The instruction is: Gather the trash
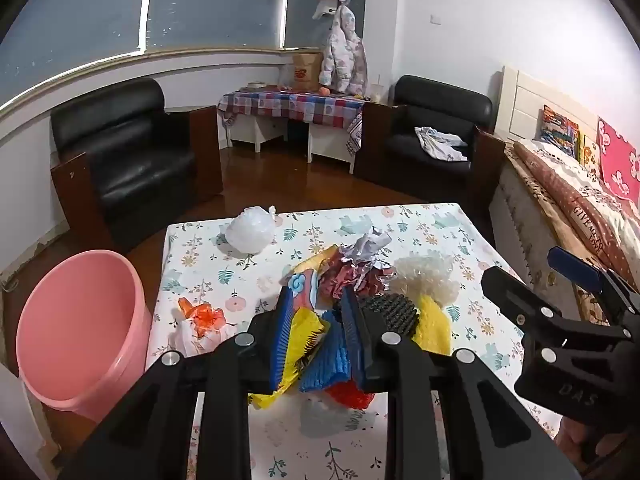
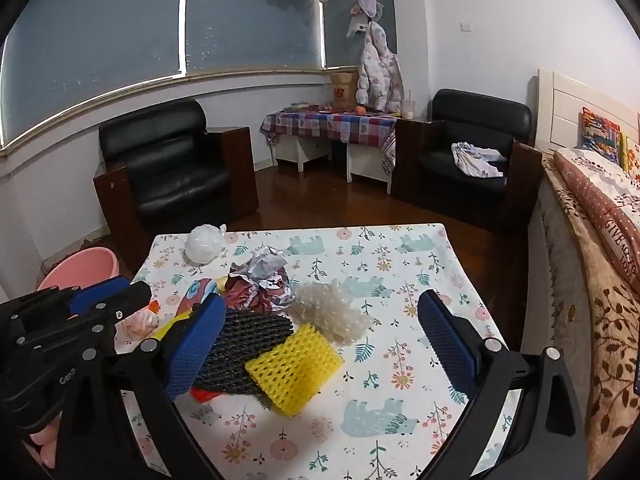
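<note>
while your left gripper is clamped on the crinkly yellow-and-blue plastic wrapper near the tabletop's left edge, your right gripper hangs wide open, holding nothing, over the yellow foam net sleeve; the round pink plastic bin stands beside that left edge.

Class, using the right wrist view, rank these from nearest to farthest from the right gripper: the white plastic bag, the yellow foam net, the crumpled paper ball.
1. Yellow foam net: on the table, between the open fingers of the right gripper.
2. Crumpled paper ball: mid-table, behind the net, left of centre.
3. White plastic bag: far left corner of the table.
</note>
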